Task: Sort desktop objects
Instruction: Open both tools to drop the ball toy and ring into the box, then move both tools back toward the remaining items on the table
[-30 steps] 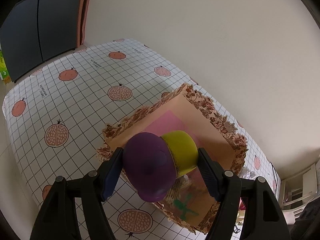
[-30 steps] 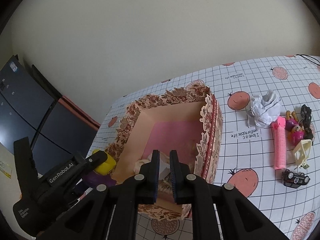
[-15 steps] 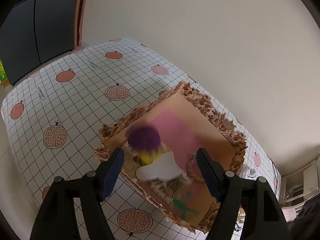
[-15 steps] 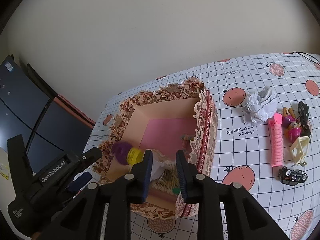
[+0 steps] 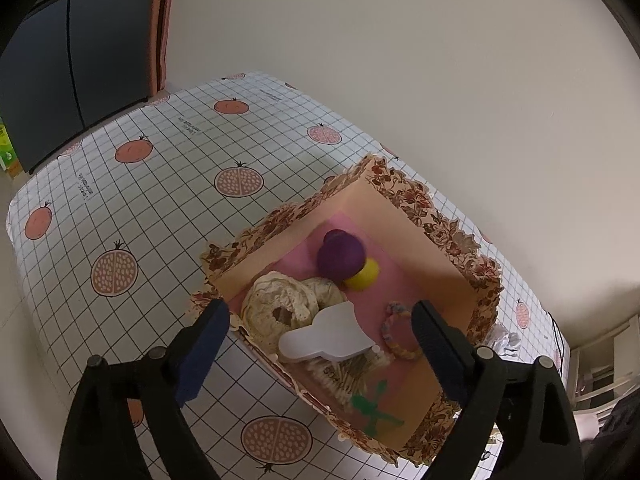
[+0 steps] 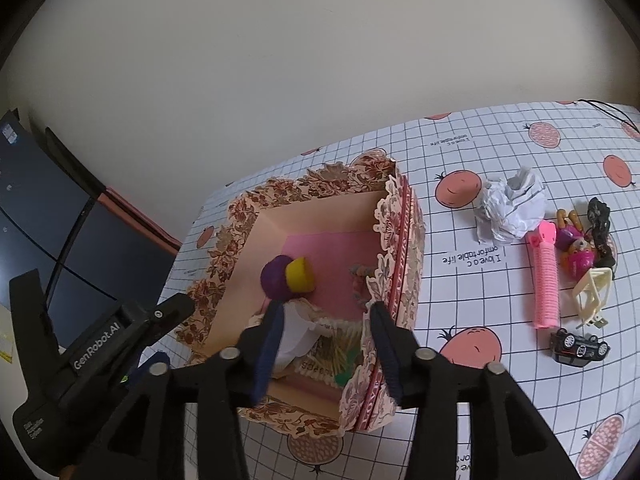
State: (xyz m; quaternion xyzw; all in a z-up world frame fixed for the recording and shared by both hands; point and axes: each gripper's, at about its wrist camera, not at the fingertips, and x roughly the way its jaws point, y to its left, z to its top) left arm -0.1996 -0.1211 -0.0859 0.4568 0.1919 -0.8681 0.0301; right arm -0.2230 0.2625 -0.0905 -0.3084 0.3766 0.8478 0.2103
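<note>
Left gripper (image 5: 320, 344) angled down over floral box (image 5: 452, 240), released, jaws just widened; purple-yellow toy (image 5: 346, 261) ahead inside; right gripper (image 6: 326, 334) released, opening.

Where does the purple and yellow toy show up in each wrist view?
Left wrist: the purple and yellow toy lies right of centre, on the pink floor toward the far end of the floral box.
Right wrist: the same toy lies left of centre, just beyond the left fingertip.
Shared landmark: the white scoop-shaped piece lying nearer the cameras in the box.
</note>
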